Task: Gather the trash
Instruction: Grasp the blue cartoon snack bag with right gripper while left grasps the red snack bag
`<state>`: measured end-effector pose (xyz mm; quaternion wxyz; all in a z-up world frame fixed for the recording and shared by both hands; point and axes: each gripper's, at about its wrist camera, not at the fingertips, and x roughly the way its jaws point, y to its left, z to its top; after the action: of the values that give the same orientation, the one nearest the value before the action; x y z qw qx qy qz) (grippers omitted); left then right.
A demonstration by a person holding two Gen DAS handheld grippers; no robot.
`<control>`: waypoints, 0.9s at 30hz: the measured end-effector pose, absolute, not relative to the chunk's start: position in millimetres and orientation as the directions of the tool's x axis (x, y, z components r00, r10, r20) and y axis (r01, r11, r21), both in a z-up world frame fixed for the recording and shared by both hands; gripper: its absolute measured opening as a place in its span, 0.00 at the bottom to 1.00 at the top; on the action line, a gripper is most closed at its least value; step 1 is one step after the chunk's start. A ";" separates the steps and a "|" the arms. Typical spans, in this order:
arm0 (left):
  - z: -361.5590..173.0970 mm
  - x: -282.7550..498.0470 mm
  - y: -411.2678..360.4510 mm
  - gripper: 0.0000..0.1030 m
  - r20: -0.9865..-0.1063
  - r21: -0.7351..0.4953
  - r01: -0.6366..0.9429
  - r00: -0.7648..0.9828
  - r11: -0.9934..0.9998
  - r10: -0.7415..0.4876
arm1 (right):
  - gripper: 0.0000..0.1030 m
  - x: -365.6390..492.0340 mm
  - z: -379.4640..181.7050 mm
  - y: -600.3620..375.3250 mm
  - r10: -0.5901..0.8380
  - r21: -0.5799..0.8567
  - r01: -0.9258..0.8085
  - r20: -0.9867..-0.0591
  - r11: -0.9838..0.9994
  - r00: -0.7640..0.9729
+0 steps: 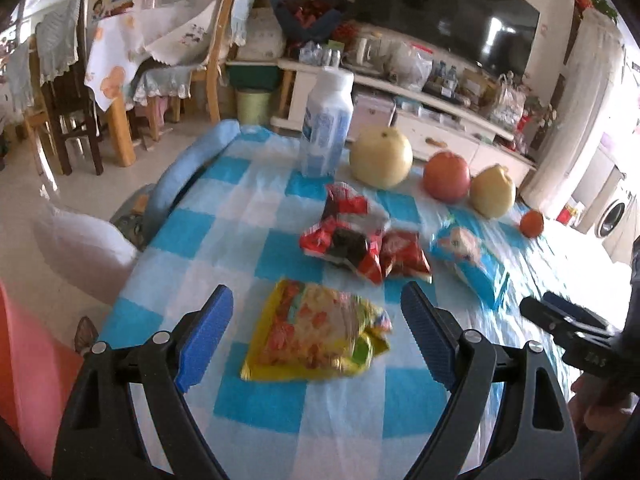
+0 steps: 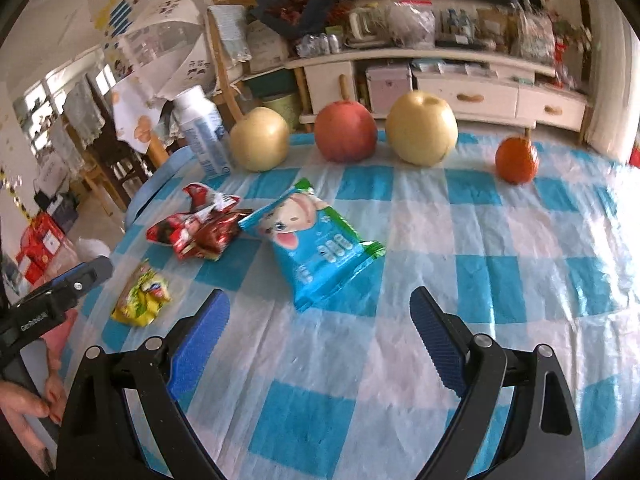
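**Wrappers on the checked tablecloth**

On the blue-checked tablecloth (image 2: 500, 240), the left gripper (image 1: 316, 334) is hovering released, jaws spread around the yellow snack wrapper (image 1: 320, 336). The right gripper (image 2: 320, 332) is hanging open and empty, just short of the blue snack packet (image 2: 320, 248). Red wrappers (image 2: 200, 228) are lying beside it; fruit and a milk bottle (image 1: 328, 120) are standing behind.

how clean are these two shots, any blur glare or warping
Left wrist view: motion blur smears the yellow wrapper and blue wrapper; window light blows out the tablecloth at right; the TV bends with fisheye. Right wrist view: a bit sharper, the blue wrapper's cartoon readable, glare on the cloth's right edge, small orange fruit slightly smeared.
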<state>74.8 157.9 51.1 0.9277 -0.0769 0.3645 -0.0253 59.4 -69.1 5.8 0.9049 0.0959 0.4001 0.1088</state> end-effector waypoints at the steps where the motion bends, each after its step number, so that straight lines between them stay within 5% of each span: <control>1: 53.3 77.6 158.1 0.84 -0.662 -0.181 0.002 0.739 0.984 -0.123 | 0.88 64.3 3.2 -71.6 0.277 0.274 -0.110 -0.704 0.955 0.653; 10: 44.9 110.5 124.5 0.84 -0.670 -0.122 0.144 0.718 0.982 -0.188 | 0.88 97.3 7.4 -77.4 0.276 0.267 -0.118 -0.695 0.957 0.664; 27: 22.1 169.0 118.6 0.84 -0.736 -0.151 0.124 0.648 0.981 -0.196 | 0.88 134.2 -12.3 -33.8 0.238 0.103 -0.249 -0.758 0.963 0.608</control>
<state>169.0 118.6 22.1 0.9066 -0.0434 0.4103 -0.0883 134.2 -33.8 -12.3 0.8965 -0.0065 0.4216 0.1360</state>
